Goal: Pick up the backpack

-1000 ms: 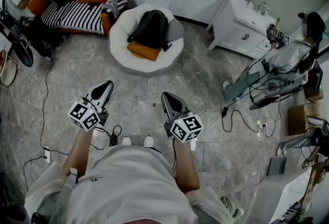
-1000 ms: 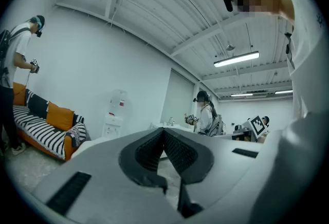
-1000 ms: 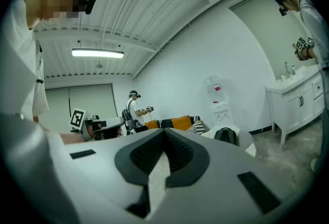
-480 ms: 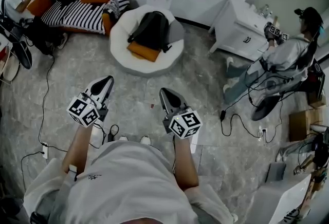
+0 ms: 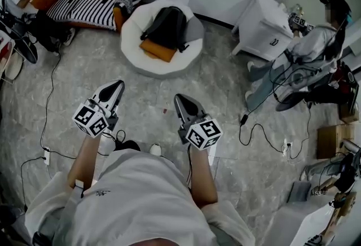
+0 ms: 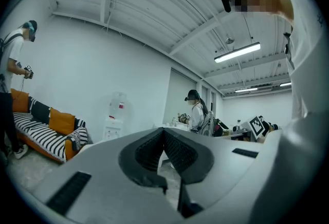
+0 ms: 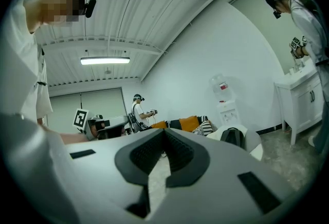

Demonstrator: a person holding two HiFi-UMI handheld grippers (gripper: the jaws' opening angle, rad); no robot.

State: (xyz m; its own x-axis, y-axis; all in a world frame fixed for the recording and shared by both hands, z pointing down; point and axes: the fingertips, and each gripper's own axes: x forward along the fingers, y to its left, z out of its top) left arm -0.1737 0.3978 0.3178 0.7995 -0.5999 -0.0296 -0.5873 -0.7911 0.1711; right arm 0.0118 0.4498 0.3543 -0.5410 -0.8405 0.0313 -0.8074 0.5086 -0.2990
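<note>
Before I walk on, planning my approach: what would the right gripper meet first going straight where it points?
The way looks free nearby; the right gripper seems aimed at the sofa, left of the backpack. Depth is unclear.

The backpack (image 5: 167,27) is dark, black to charcoal, and closed. It lies on a round white seat (image 5: 131,36) at the far side of the floor, close to the wall. Its lower end rests on an orange cushion (image 5: 157,51) and its top leans back into the seat. A strap trails off its right side. From the right gripper view it sits nearly upright (image 7: 234,137), alone on the seat.
</note>
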